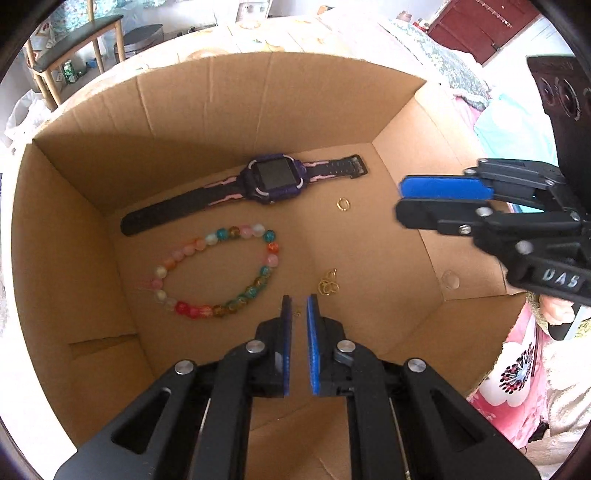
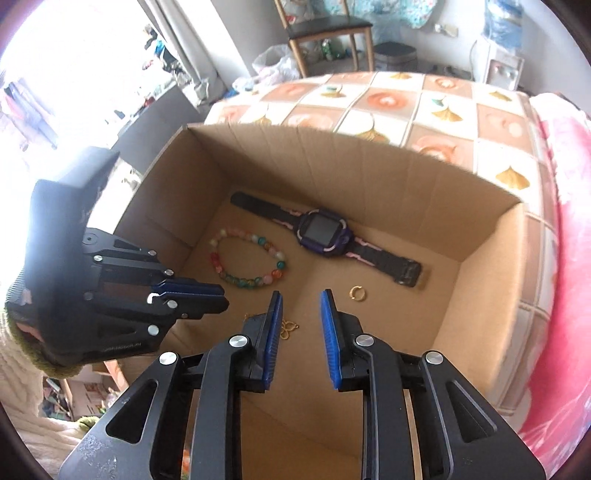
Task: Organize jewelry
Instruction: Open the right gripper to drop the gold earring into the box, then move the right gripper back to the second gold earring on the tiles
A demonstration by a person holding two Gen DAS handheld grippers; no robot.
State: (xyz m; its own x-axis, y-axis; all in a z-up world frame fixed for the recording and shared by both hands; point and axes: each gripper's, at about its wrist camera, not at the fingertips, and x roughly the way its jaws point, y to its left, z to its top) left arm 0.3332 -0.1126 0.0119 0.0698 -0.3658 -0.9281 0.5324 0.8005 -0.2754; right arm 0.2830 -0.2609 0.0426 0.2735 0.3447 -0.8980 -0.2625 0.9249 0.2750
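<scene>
Cardboard box [image 1: 207,110] holds one watch [image 1: 275,181], one bead bracelet [image 1: 218,273]; left hand-held gripper [image 1: 298,306] clenched, right hand-held gripper [image 2: 301,299] released.

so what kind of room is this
Probably a lived-in bedroom at home. The brown cardboard box sits on a bed with a leaf-patterned quilt, a pink floral blanket lies beside it, and a wooden chair with a dark seat stands behind.

Both wrist cameras are looking steeply down, from close above, into the same cardboard box [image 1: 207,110] [image 2: 369,173]. Each is catching the other gripper at its frame's edge.
</scene>
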